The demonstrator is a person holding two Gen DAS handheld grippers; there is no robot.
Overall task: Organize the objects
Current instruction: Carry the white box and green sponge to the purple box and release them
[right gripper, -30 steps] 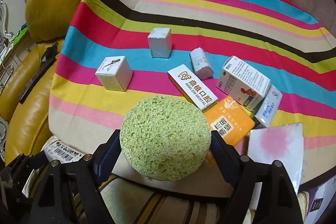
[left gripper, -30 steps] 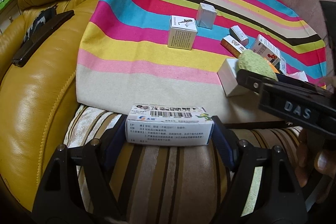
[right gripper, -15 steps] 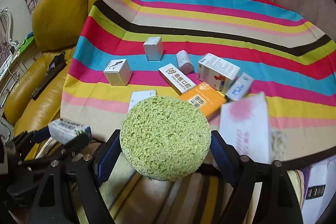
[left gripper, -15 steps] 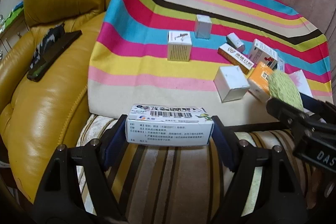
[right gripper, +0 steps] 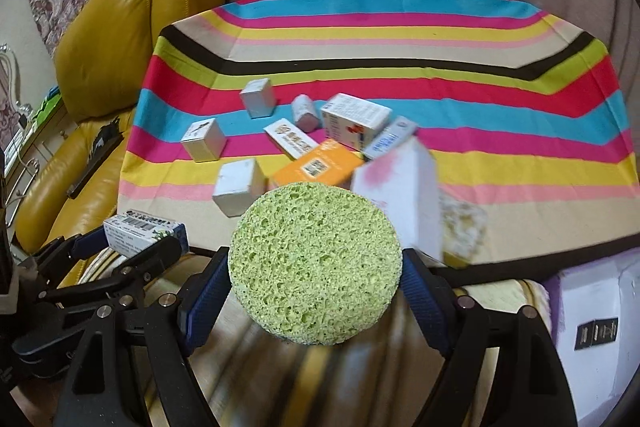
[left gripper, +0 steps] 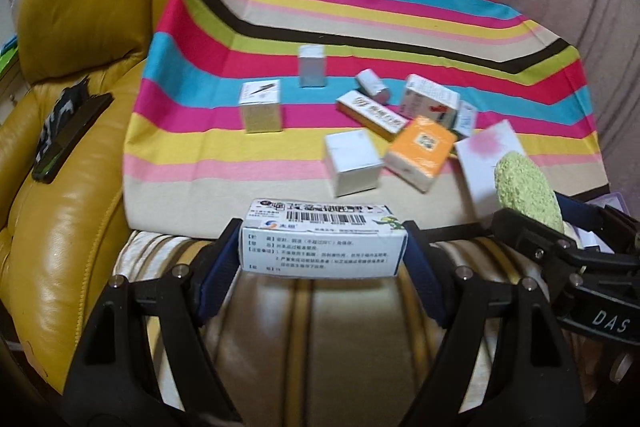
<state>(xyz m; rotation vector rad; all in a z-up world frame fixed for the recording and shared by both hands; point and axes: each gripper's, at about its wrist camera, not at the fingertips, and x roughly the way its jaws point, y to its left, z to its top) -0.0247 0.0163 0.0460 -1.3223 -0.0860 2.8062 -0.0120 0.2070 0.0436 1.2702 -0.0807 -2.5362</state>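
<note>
Left claw (left gripper: 322,253) clamped on a white medicine box (left gripper: 320,247), held above the striped cushion (left gripper: 320,339) just short of the rainbow-striped cloth (left gripper: 280,27). Right claw (right gripper: 316,275) clamped on a round green sponge (right gripper: 314,263), likewise lifted off the cloth. Seemingly mid-carry: two items picked, both on the way to wherever they belong. Next move, at a guess: finding a drop spot, possibly the purple-white container (right gripper: 592,327) at the right edge, and releasing only once each load is over it. Remaining boxes clustered on the cloth, among them an orange box (left gripper: 420,147) and a pink-marked white box (right gripper: 400,195). Compared with a second ago: both claws drawn farther back from the cloth, more of it in view, grips unchanged.
</note>
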